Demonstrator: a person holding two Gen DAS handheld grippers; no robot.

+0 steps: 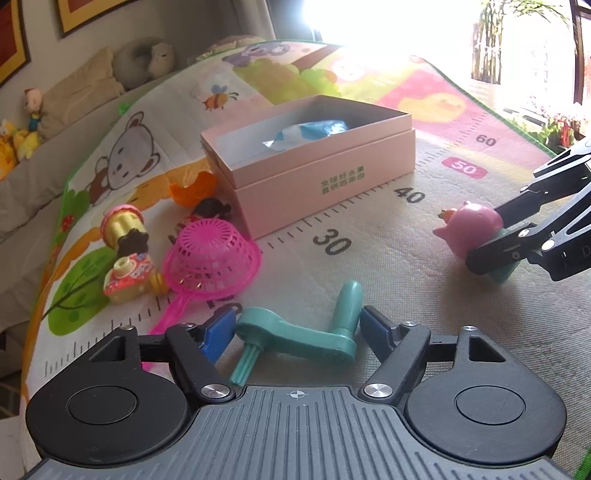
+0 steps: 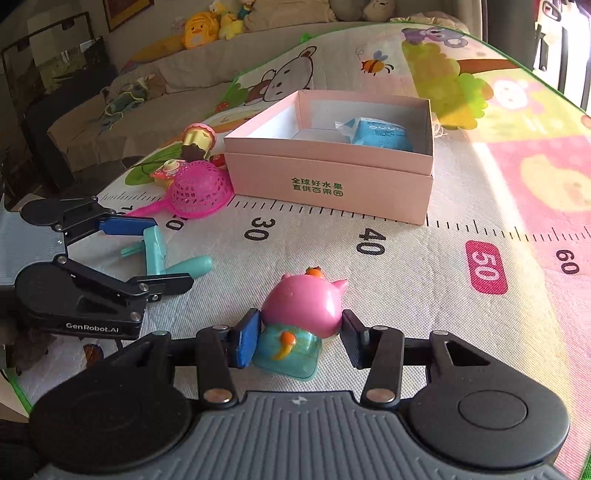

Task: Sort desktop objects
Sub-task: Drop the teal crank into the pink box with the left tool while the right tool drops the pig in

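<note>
A teal toy crank handle [image 1: 295, 334] lies on the play mat between the open fingers of my left gripper [image 1: 295, 330]; neither pad clearly touches it. It also shows in the right wrist view [image 2: 162, 254], with the left gripper [image 2: 155, 251] around it. A pink pig toy [image 2: 303, 306] on a teal base stands between the fingers of my right gripper [image 2: 299, 339]; the left pad touches it, the right pad stands just apart. In the left wrist view the pig [image 1: 472, 225] sits at the right gripper [image 1: 491, 240]. An open pink box [image 1: 310, 162] holds a blue packet [image 2: 376, 133].
A pink toy strainer [image 1: 210, 254], a yellow-pink toy [image 1: 125, 236], a small toy camera [image 1: 125, 280] and an orange piece [image 1: 192, 188] lie left of the box [image 2: 332, 173]. A sofa with plush toys [image 2: 207, 26] runs behind the mat.
</note>
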